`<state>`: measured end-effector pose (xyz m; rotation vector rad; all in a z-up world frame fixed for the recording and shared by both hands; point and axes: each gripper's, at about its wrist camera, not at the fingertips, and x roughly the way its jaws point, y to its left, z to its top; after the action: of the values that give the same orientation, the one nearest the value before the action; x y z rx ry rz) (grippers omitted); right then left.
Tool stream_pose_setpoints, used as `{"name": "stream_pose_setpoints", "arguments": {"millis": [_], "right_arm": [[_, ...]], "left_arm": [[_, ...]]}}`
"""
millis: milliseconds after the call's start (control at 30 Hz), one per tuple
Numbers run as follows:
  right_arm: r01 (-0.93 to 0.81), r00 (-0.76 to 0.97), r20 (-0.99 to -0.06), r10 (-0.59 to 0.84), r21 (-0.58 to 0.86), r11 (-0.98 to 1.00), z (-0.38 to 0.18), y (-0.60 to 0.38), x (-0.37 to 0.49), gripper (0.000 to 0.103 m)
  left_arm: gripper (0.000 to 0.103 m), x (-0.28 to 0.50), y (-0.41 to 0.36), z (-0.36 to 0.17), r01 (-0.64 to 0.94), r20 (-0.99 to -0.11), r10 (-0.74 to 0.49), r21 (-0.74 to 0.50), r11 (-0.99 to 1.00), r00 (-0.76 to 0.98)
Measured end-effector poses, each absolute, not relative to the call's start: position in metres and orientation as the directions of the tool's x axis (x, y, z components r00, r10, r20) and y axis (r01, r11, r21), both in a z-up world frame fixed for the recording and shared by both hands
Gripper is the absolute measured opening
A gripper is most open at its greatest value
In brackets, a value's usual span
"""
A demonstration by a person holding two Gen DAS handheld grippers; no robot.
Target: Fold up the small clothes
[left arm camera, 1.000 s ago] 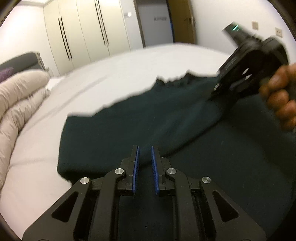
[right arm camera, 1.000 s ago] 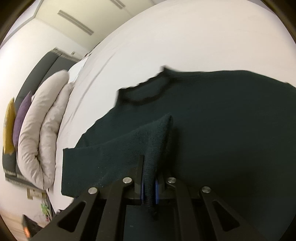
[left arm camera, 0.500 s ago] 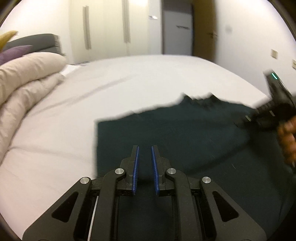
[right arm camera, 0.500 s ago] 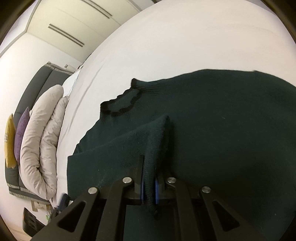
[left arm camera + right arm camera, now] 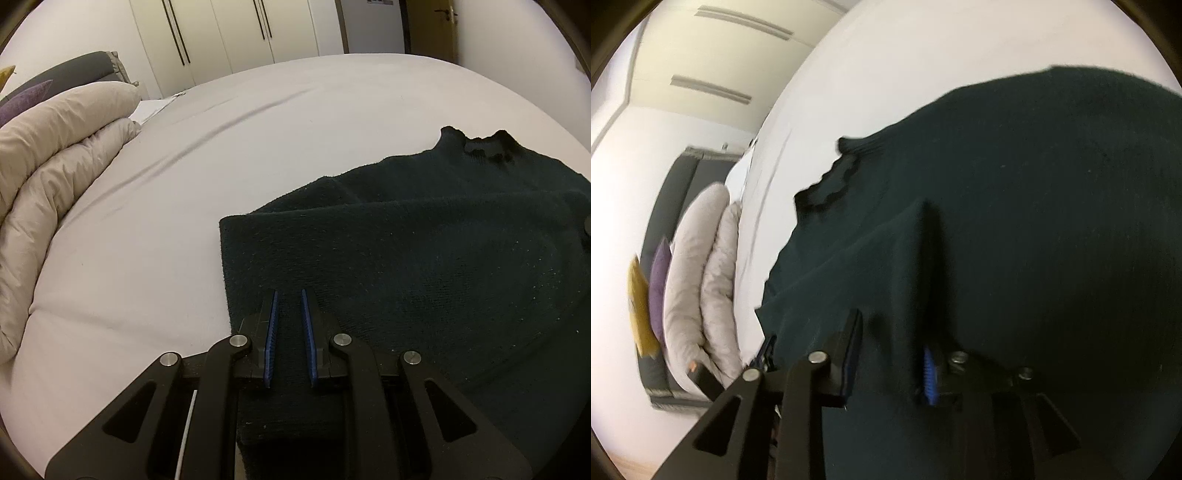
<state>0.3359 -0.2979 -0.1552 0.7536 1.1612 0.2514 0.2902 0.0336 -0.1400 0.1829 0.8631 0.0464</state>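
Both grippers tilt down over the sweater (image 5: 424, 258) lying on the bed (image 5: 258, 129). Left gripper (image 5: 288, 295): fingers nearly together, empty, above its folded edge. Right gripper (image 5: 892, 354): fingers spreading, raised fold between them, pads clear.
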Motion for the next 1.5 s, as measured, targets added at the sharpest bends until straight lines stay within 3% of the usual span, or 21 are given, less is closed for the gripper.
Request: {"name": "stream_pose_setpoints", "arguments": {"millis": [67, 333, 500, 600, 800, 867, 1000, 1067, 1100, 1167, 1233, 1300, 1333, 1400, 1500], "right_arm": [[0.152, 0.388, -0.784, 0.484, 0.572, 0.806, -0.151, -0.286, 0.334, 0.010], [0.199, 0.406, -0.772, 0.488, 0.596, 0.778, -0.139, -0.295, 0.321, 0.008], [0.263, 0.361, -0.768, 0.529, 0.628, 0.732, -0.170, -0.307, 0.319, 0.005], [0.282, 0.418, -0.687, 0.595, 0.720, 0.634, -0.178, -0.323, 0.314, 0.007], [0.346, 0.540, -0.798, 0.267, 0.500, 0.794, -0.130, -0.329, 0.291, 0.026], [0.312, 0.609, -0.765, 0.210, 0.475, 0.823, -0.110, -0.319, 0.285, 0.026], [0.055, 0.616, -0.611, 0.498, 0.663, 0.746, -0.108, -0.271, 0.297, 0.027], [0.018, 0.546, -0.588, 0.597, 0.720, 0.693, -0.132, -0.254, 0.314, 0.033], [0.043, 0.524, -0.607, 0.598, 0.720, 0.693, -0.147, -0.253, 0.321, 0.030], [0.119, 0.521, -0.640, 0.565, 0.710, 0.694, -0.176, -0.268, 0.328, 0.000], [0.143, 0.582, -0.524, 0.621, 0.819, 0.556, -0.188, -0.306, 0.316, 0.000], [0.201, 0.653, -0.562, 0.507, 0.774, 0.600, -0.179, -0.342, 0.297, 0.000], [0.223, 0.689, -0.568, 0.450, 0.757, 0.615, -0.171, -0.363, 0.284, 0.018], [0.320, 0.737, -0.597, 0.316, 0.721, 0.614, -0.155, -0.409, 0.247, 0.033], [0.357, 0.819, -0.540, 0.193, 0.744, 0.565, -0.122, -0.474, 0.163, 0.053]], "left_arm": [[0.013, 0.290, 0.038, -0.138, 0.034, -0.755, 0.092, 0.150, 0.988, 0.649], [0.013, 0.295, 0.043, -0.143, 0.128, -0.778, 0.049, 0.165, 0.978, 0.627], [0.013, 0.295, 0.041, -0.149, 0.150, -0.773, 0.059, 0.196, 0.969, 0.631], [0.013, 0.294, 0.034, -0.153, 0.157, -0.760, 0.084, 0.239, 0.958, 0.644], [0.013, 0.292, 0.024, -0.158, 0.148, -0.737, 0.125, 0.293, 0.945, 0.664], [0.013, 0.291, 0.022, -0.159, 0.144, -0.731, 0.135, 0.305, 0.941, 0.669], [0.013, 0.290, 0.021, -0.161, 0.141, -0.724, 0.142, 0.315, 0.938, 0.675], [0.013, 0.290, 0.021, -0.162, 0.141, -0.723, 0.140, 0.313, 0.939, 0.676], [0.013, 0.290, 0.022, -0.162, 0.141, -0.723, 0.137, 0.310, 0.940, 0.677], [0.013, 0.290, 0.024, -0.162, 0.141, -0.725, 0.127, 0.297, 0.944, 0.677], [0.013, 0.290, 0.026, -0.162, 0.141, -0.727, 0.120, 0.288, 0.947, 0.676], [0.013, 0.290, 0.027, -0.162, 0.141, -0.727, 0.120, 0.288, 0.947, 0.676], [0.013, 0.290, 0.027, -0.162, 0.141, -0.726, 0.121, 0.289, 0.947, 0.676], [0.013, 0.291, 0.026, -0.161, 0.141, -0.726, 0.125, 0.293, 0.946, 0.677], [0.013, 0.292, 0.026, -0.158, 0.140, -0.729, 0.128, 0.296, 0.945, 0.673]]}}
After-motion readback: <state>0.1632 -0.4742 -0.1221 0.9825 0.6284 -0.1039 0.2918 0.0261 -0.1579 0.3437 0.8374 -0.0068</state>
